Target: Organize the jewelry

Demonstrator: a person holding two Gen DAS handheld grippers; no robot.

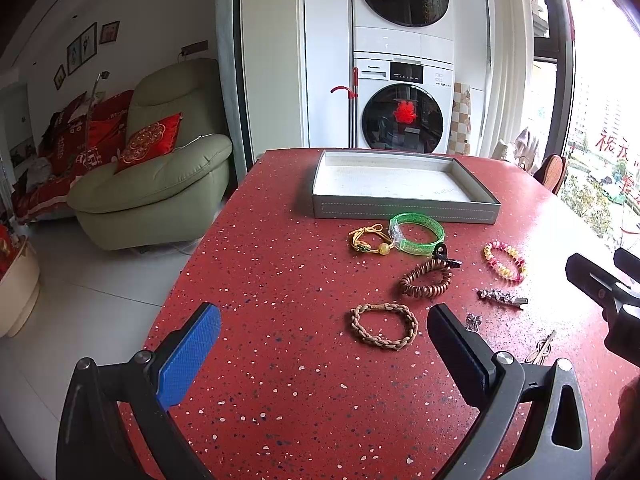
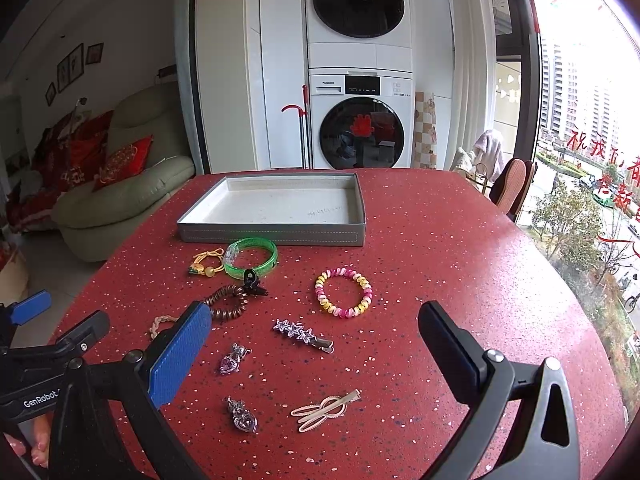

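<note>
Red speckled table (image 2: 440, 240), filling the lower two thirds of both views; its rounded edge runs down the right side of the right-wrist frame and down the left side of the left-wrist frame, with wide bare surface right of centre.

Grey tray (image 2: 272, 236), upper centre, long axis left to right, open side up, nothing in it.

My right gripper (image 2: 316, 340), bottom of its frame, jaws wide apart over the table, holding and touching nothing. My left gripper (image 1: 324, 328), likewise spread wide and holding nothing.

Green bangle (image 2: 251, 258), lying flat just below the tray's front wall. Yellow cord bracelet (image 2: 206, 264), beside it to the left. Brown coil tie (image 2: 226, 300) with a black clip (image 2: 252, 282) at its upper end. Pink-yellow bracelet (image 2: 344, 292), centre, apart from the rest. Braided bracelet (image 1: 384, 326), between my left jaws in the frame.

Star clip (image 2: 302, 335), long axis slanting from upper left to lower right. Gold clip (image 2: 326, 408), lower centre, long axis rising to the right. Two purple pendants (image 2: 232, 360), (image 2: 242, 416), one below the other, left of the clips.
</note>
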